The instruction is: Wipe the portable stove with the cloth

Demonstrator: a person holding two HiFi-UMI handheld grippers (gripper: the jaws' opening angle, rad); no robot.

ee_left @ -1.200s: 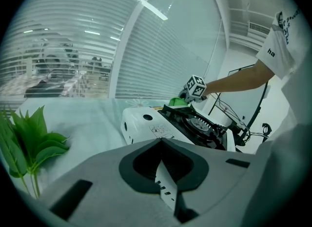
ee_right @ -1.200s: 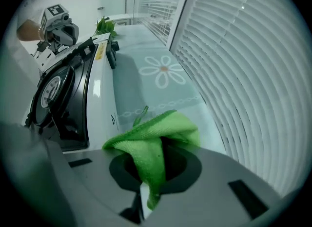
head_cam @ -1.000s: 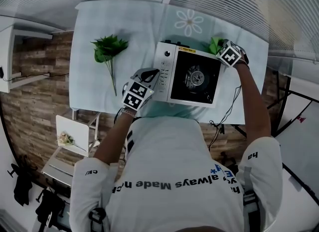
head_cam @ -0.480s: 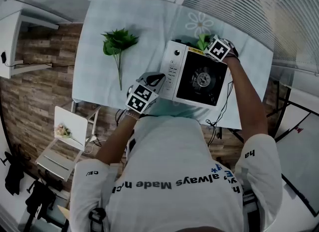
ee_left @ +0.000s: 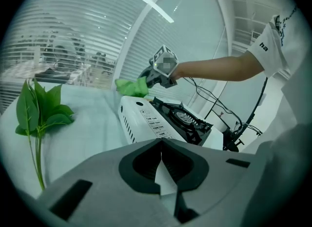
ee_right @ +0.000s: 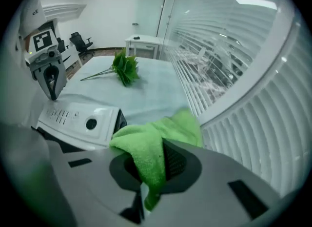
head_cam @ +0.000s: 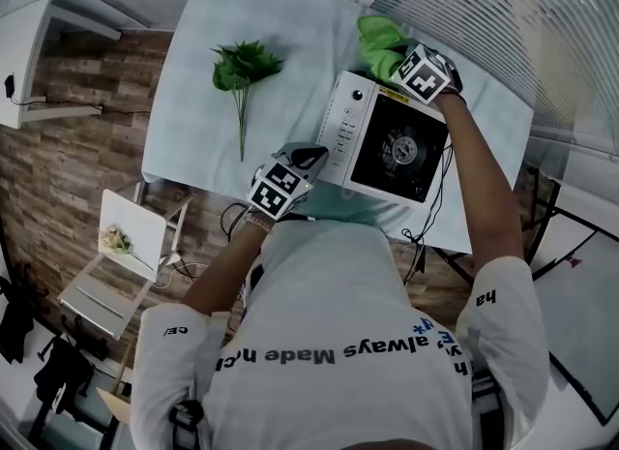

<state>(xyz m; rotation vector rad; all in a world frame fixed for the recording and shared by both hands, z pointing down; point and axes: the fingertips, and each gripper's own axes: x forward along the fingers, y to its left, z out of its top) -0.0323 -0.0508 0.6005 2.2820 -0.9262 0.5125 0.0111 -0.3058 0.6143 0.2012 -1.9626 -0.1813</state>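
Observation:
The white portable stove [head_cam: 387, 143] with a black burner top lies on the pale table [head_cam: 232, 22]; it also shows in the left gripper view [ee_left: 161, 118] and the right gripper view [ee_right: 78, 118]. My right gripper [head_cam: 406, 56] is shut on the green cloth [head_cam: 380, 40], held at the stove's far corner; the cloth [ee_right: 156, 138] bunches between the jaws. My left gripper [head_cam: 302, 160] sits at the stove's near left edge, jaws shut with nothing between them [ee_left: 161, 160].
A sprig of green leaves [head_cam: 244, 66] lies on the table left of the stove. Window blinds [head_cam: 484, 3] run behind the table. A white chair [head_cam: 121, 255] stands below the table's left side. Black cables [head_cam: 435, 216] hang off the near right edge.
My right gripper has carried the green cloth from the stove's far right side to its far left corner. The left gripper has stayed by the stove's near left edge.

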